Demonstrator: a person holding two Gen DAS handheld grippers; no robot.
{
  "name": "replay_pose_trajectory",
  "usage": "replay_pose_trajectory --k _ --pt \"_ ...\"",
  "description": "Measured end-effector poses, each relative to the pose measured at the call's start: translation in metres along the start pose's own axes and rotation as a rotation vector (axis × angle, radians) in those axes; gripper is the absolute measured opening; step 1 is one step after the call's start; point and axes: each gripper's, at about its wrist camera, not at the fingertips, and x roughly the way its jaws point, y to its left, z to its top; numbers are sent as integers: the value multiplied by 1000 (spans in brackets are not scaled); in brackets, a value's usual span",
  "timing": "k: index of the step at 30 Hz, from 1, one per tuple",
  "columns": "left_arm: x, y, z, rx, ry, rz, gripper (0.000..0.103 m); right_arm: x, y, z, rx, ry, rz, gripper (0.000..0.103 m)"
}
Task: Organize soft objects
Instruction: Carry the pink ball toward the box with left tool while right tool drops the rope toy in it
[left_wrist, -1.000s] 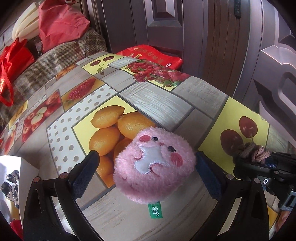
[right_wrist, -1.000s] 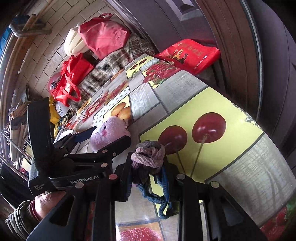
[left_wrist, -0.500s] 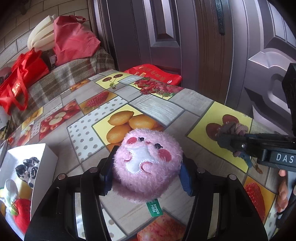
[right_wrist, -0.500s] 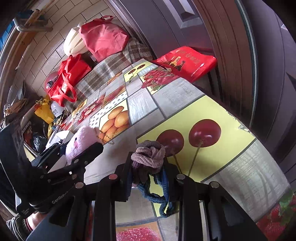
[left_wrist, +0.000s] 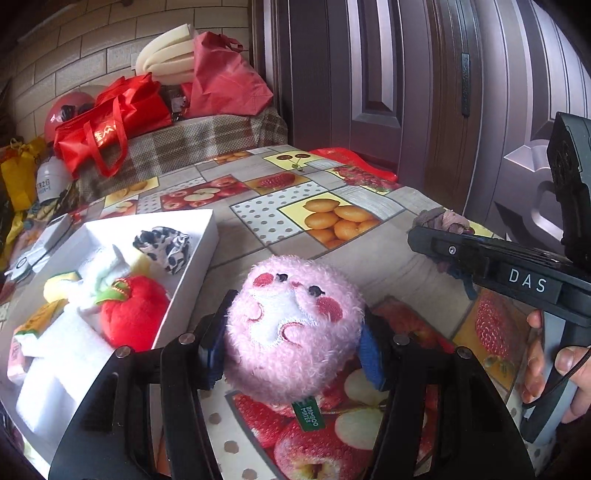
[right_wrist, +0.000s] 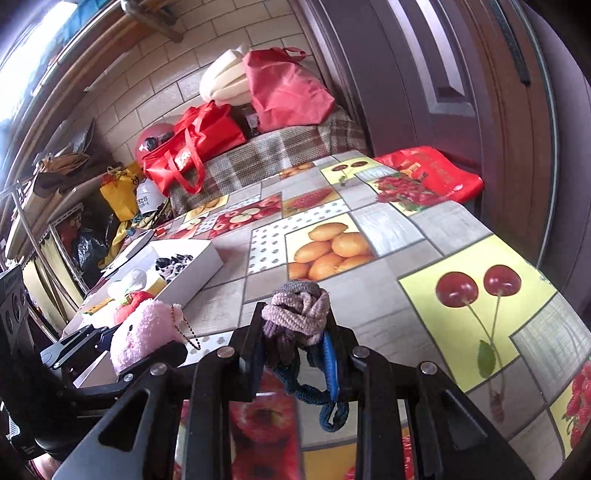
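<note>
Pink and fuzzy, the round plush toy sat squeezed between the two blue pads of the left gripper, its embroidered face turned up toward the camera and its green tag hanging below the fingers. It was held above the fruit-print tablecloth, just beside the white box that held a red plush apple and a black-and-white scrunchie. The right gripper was clamped tight on a knotted mauve and grey hair tie, whose bundle bulged above the fingertips while a dark blue loop dangled beneath them, clear of the table.
</note>
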Motion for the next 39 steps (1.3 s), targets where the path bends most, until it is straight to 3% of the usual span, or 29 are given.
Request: replay_pose_trajectory --k 6,14,25,32,39 --pt "-26 38 -14 -59 -38 59 58 7 37 -4 -100 -32 12 26" --pt "-49 104 -26 -152 -105 210 58 18 77 -8 -199 -41 24 26" --pt "-56 196 -38 -355 -110 377 59 52 148 -13 -358 -42 107 26" --pt "-46 219 -33 -389 -99 440 59 83 184 -5 -429 -59 129 26" --pt "-34 227 -29 -405 -64 424 61 131 195 20 -394 -35 91 26"
